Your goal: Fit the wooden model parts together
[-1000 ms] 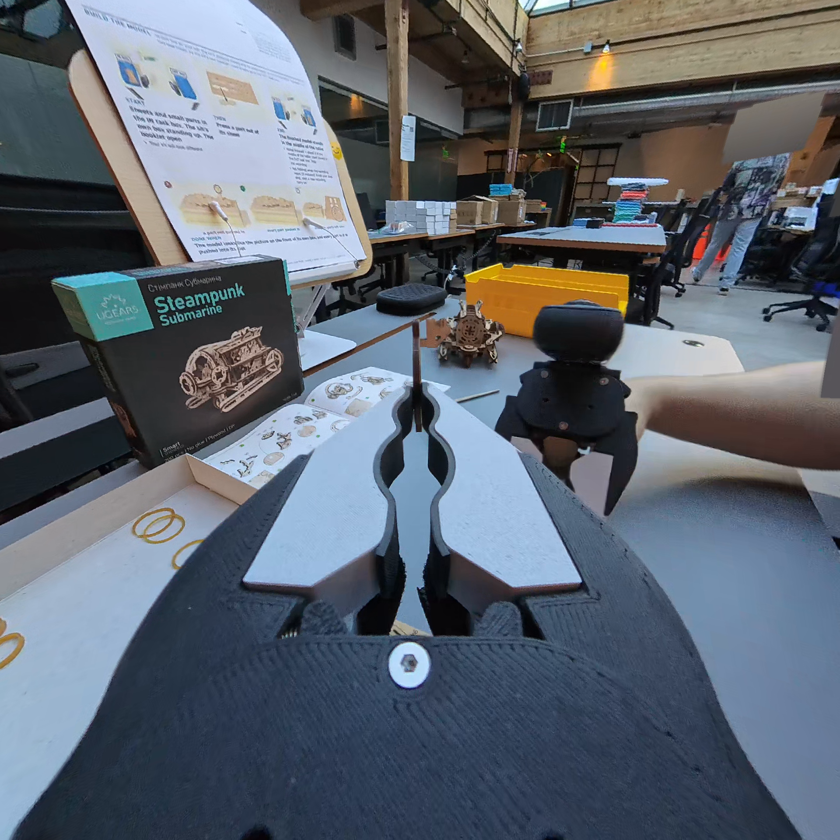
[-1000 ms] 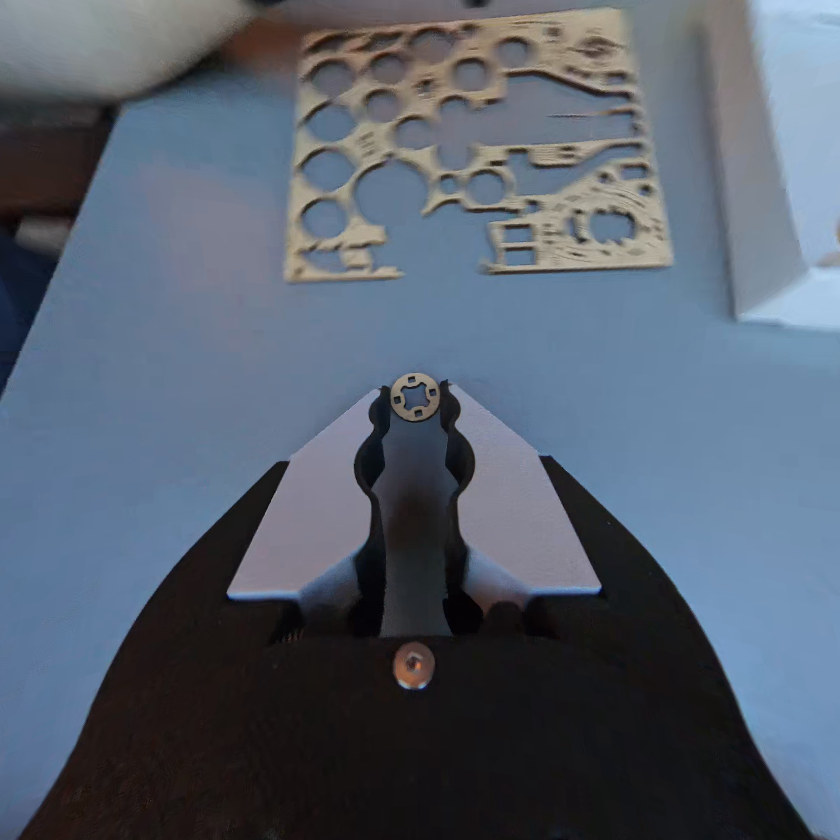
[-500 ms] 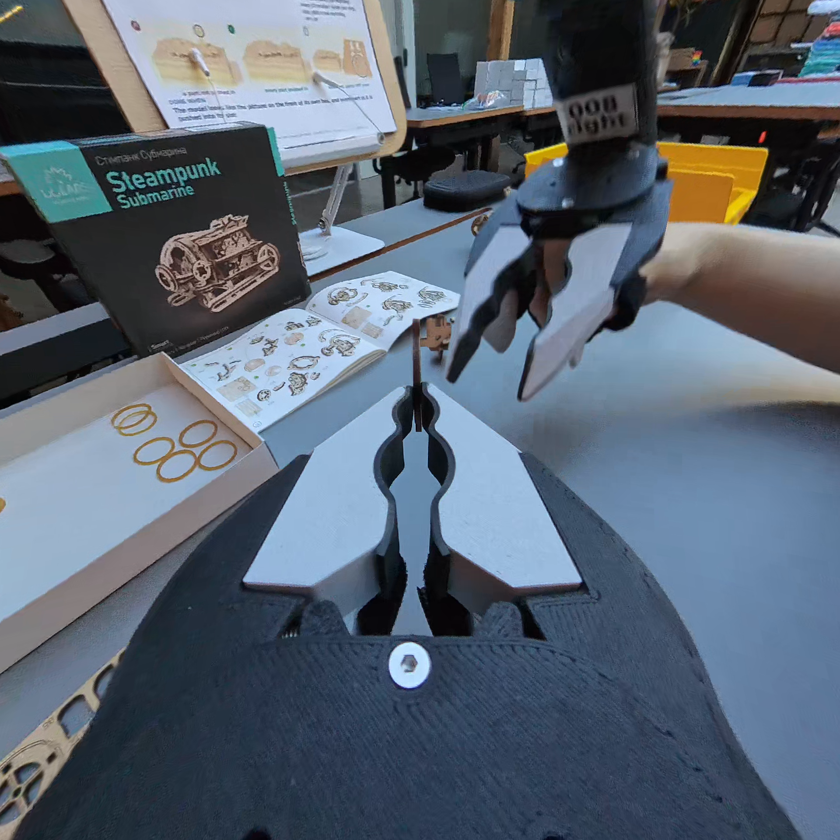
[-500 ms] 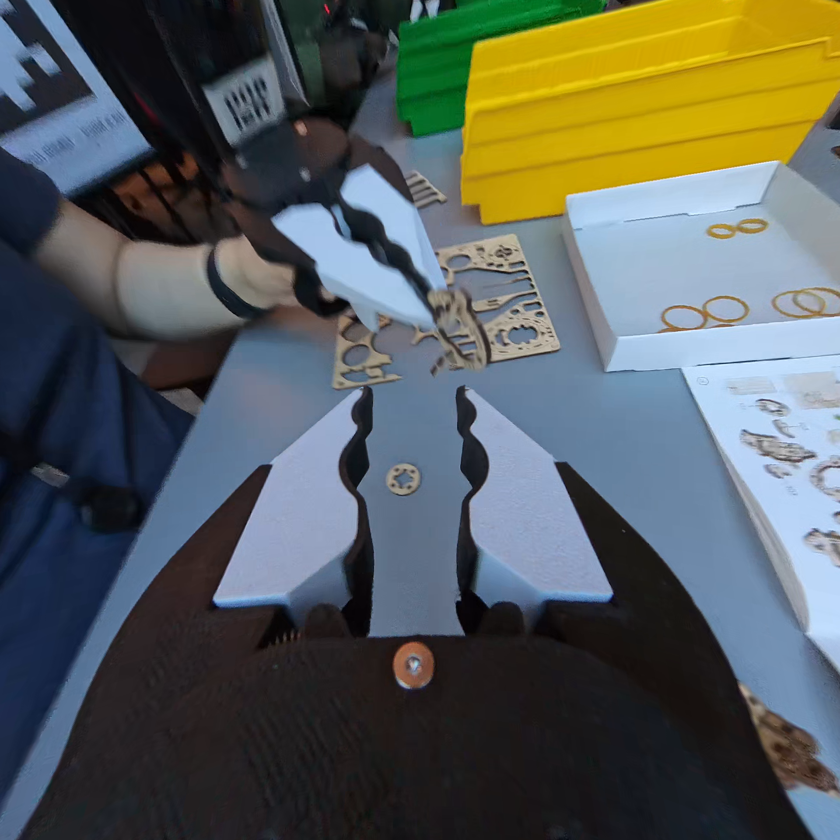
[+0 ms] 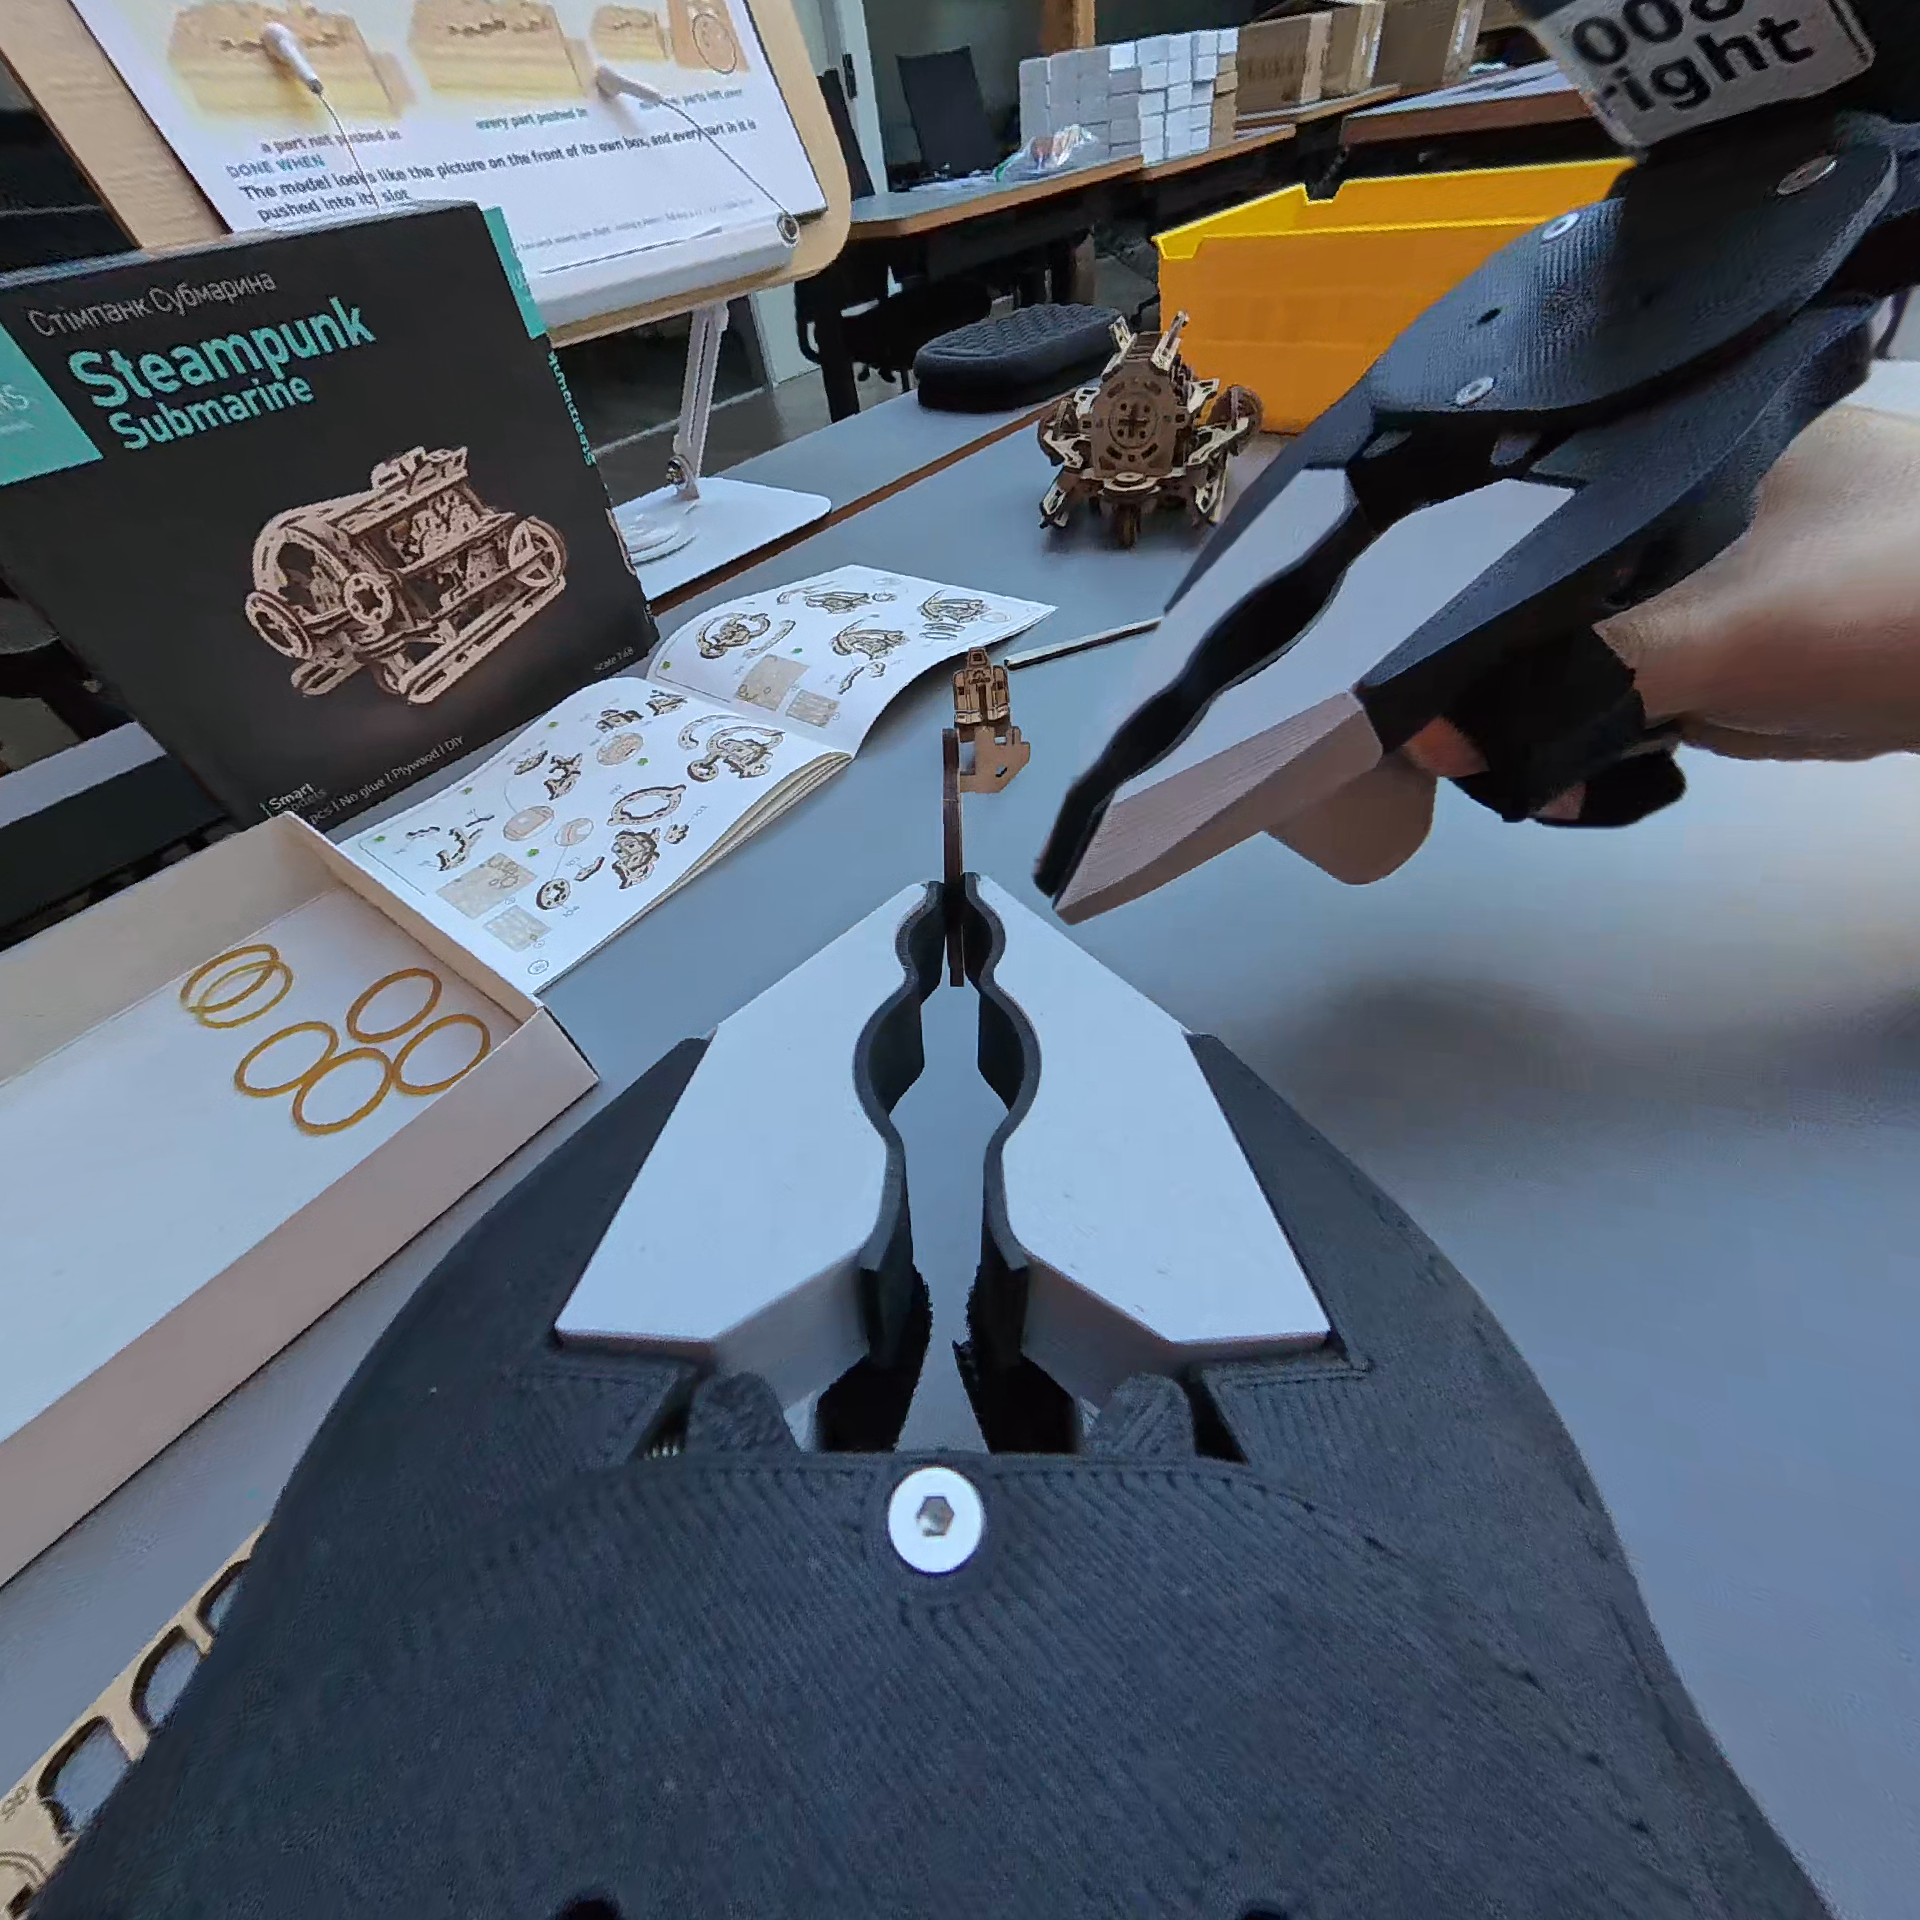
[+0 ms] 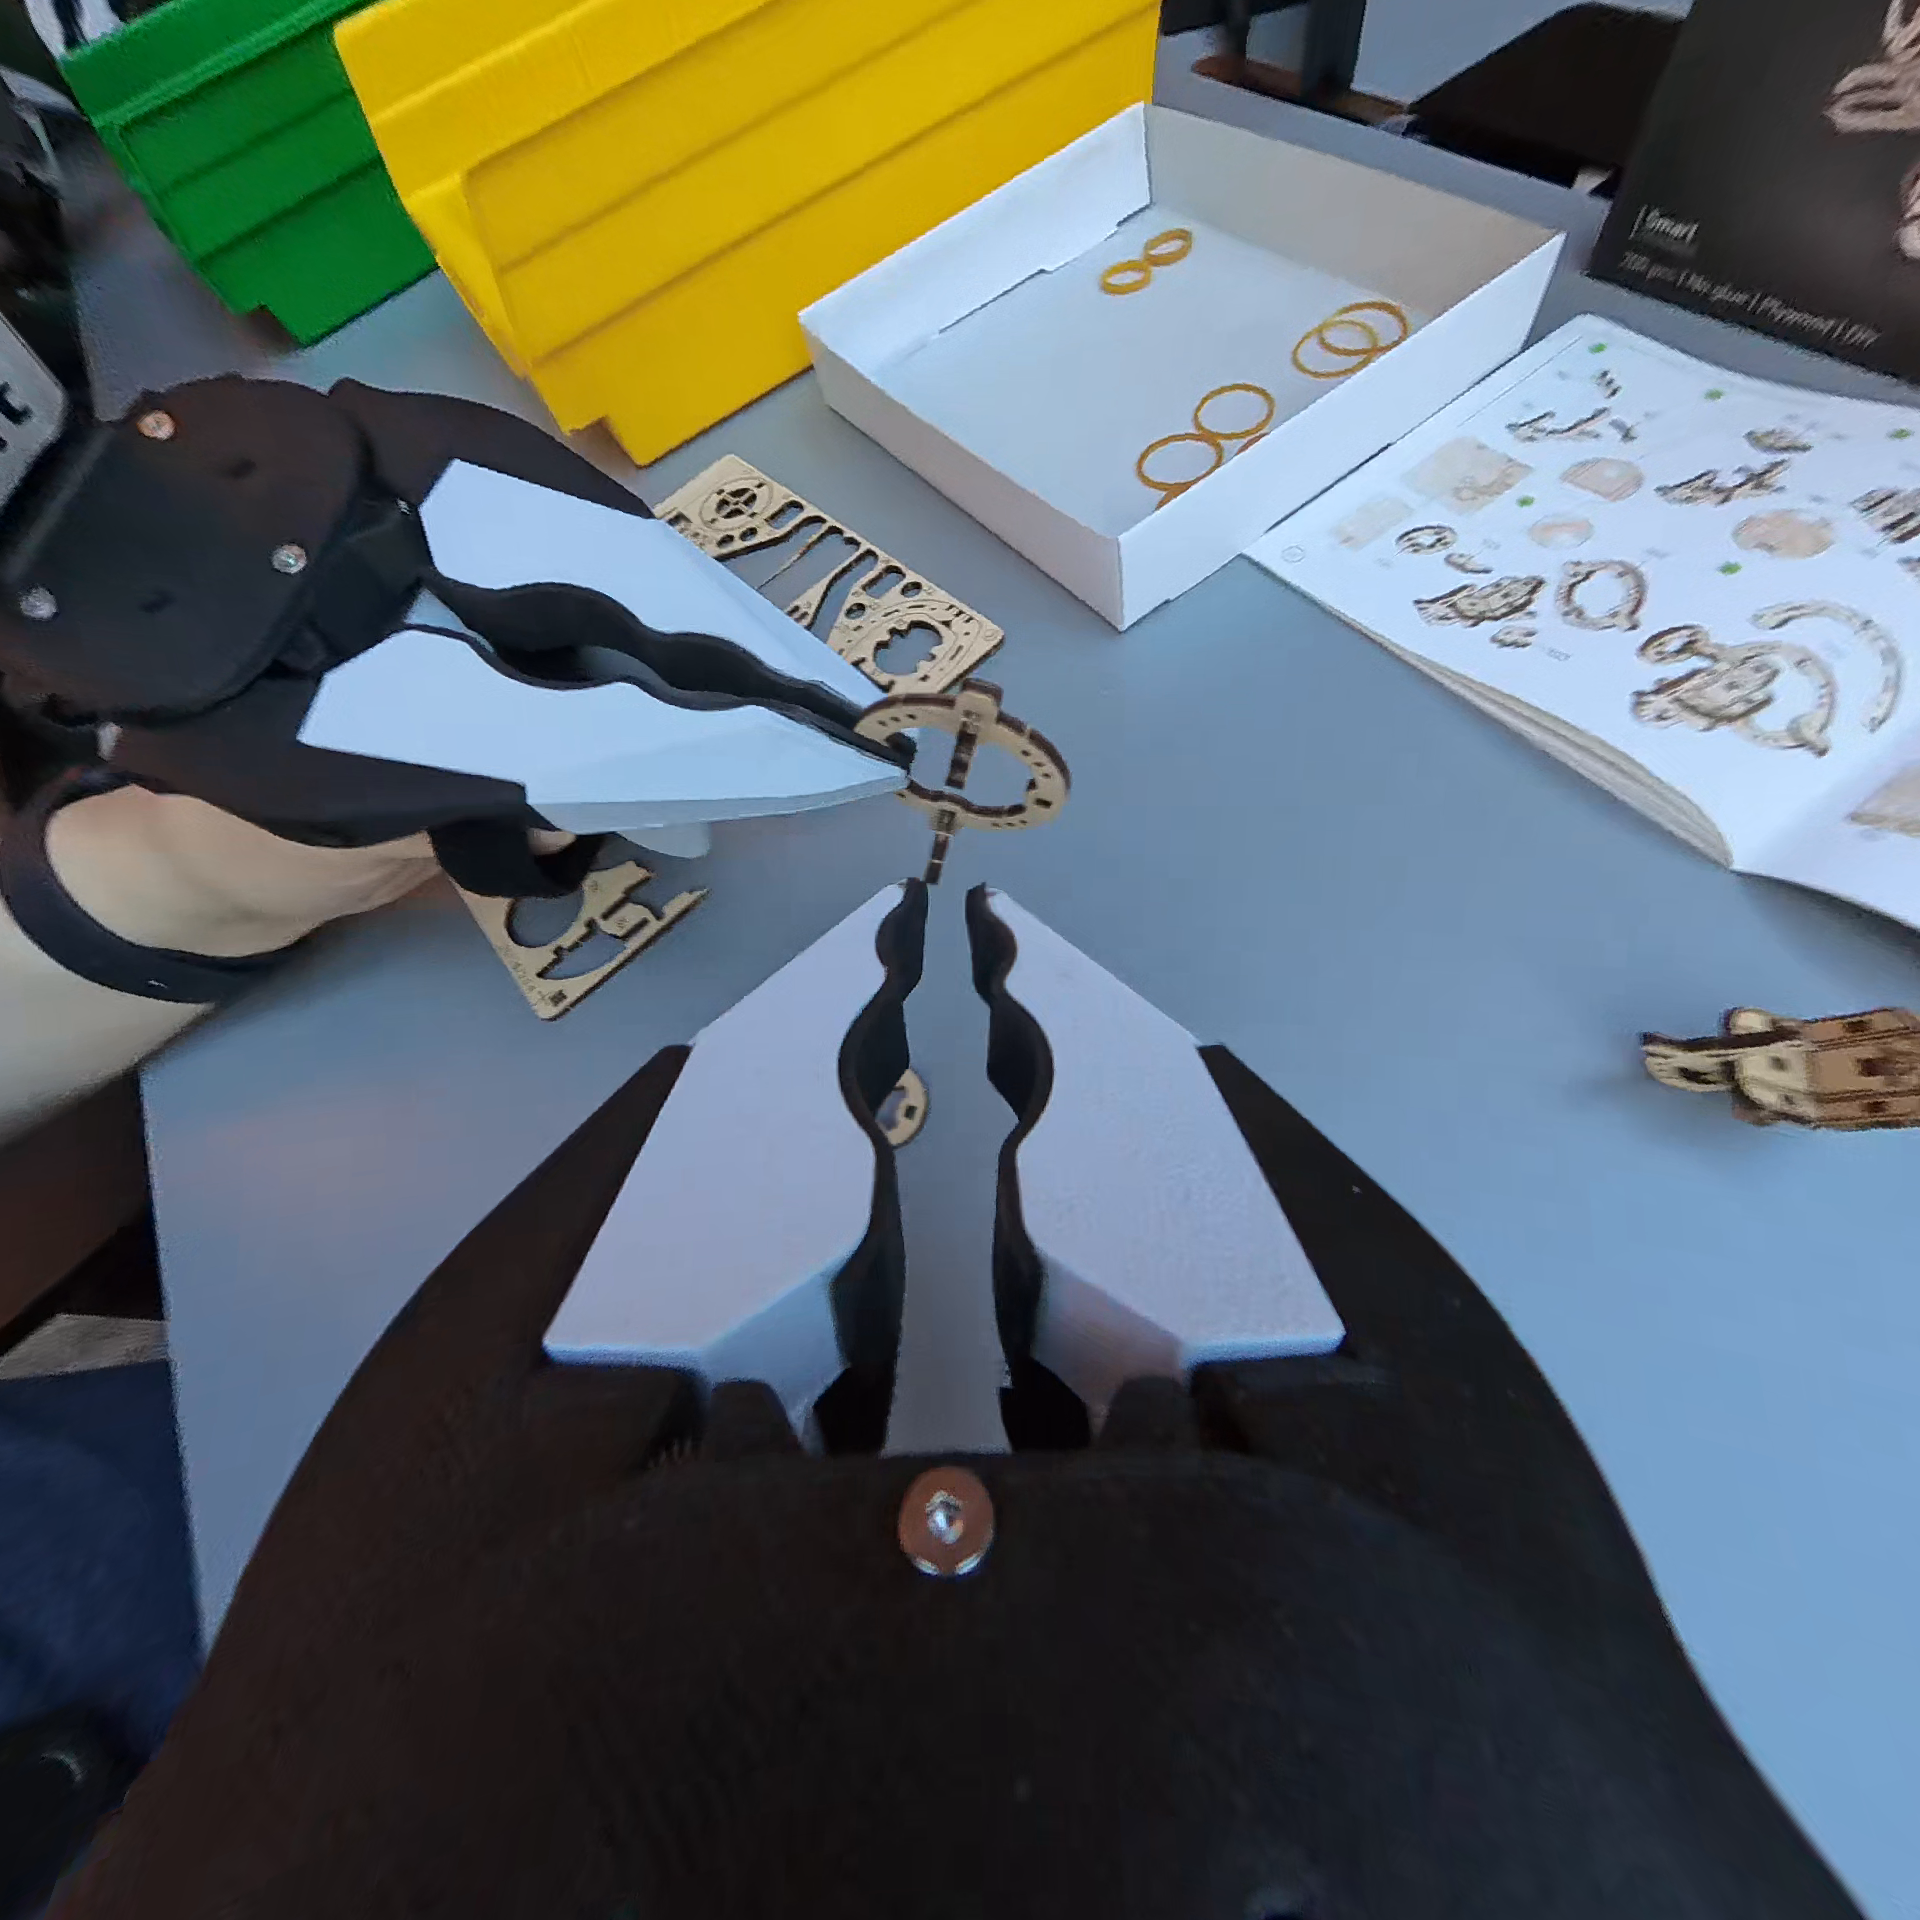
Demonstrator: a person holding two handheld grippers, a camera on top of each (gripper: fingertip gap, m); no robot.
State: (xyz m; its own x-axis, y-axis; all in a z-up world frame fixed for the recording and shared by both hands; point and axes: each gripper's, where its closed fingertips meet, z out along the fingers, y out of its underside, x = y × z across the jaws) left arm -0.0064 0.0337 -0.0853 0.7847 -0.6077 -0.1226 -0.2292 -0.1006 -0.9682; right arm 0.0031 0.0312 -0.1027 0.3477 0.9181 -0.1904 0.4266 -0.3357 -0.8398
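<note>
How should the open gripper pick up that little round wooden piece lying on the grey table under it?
Pinch the little round wooden piece across its outer rim, coming straight down from above. It lies flat and thin on the grey table, so only its opposite edges can be squeezed. The right gripper is open over it and partly hides it.

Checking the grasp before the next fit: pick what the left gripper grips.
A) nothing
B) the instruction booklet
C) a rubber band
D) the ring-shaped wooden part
D: in the right wrist view the left gripper has its tips closed on the ring-shaped wooden part, held above the table.
</note>
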